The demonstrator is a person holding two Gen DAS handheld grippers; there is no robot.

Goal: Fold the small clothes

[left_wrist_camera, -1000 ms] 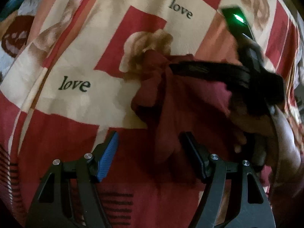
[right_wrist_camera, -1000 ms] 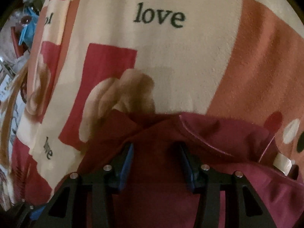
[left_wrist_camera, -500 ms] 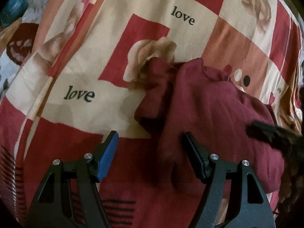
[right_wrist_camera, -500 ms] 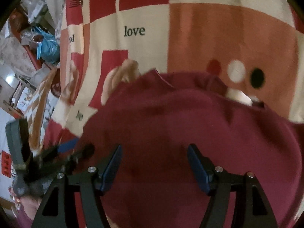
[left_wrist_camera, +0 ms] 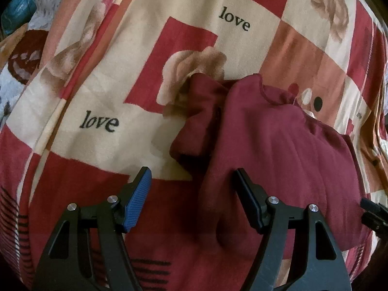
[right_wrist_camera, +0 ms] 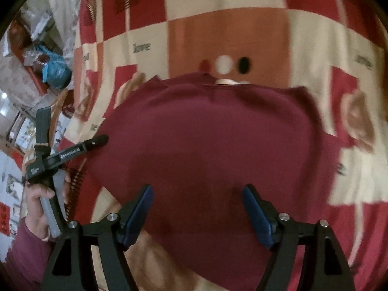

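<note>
Maroon knit garment (left_wrist_camera: 278, 150), small, one item. Location: lying on a patterned blanket (left_wrist_camera: 126, 77) of red, cream and orange blocks printed with "love" and roses; in the left wrist view it fills the centre out to 3 o'clock, with a bunched sleeve or corner (left_wrist_camera: 196, 111) heaped at its 10 o'clock edge.

Left claw (left_wrist_camera: 191, 198): spread wide, holding nothing; its right finger lies over the garment's near edge, its blue-padded left finger over bare blanket.

Right claw (right_wrist_camera: 197, 208): spread wide, empty, above the garment's near half. This view is blurred, so whether it touches the cloth cannot be told.

Condition: partly folded by appearance, main panel smooth, one end rumpled.

Risks noted:
- Bunched end at 10 o'clock may get folded in as a lump if not flattened first.
- Blanket is close in colour to the garment and soft; a low pinch could gather blanket with the cloth and drag both.
- Single-layer pinch at the near edge would peel the top layer and undo the fold.
- Claws working near each other could collide.
</note>
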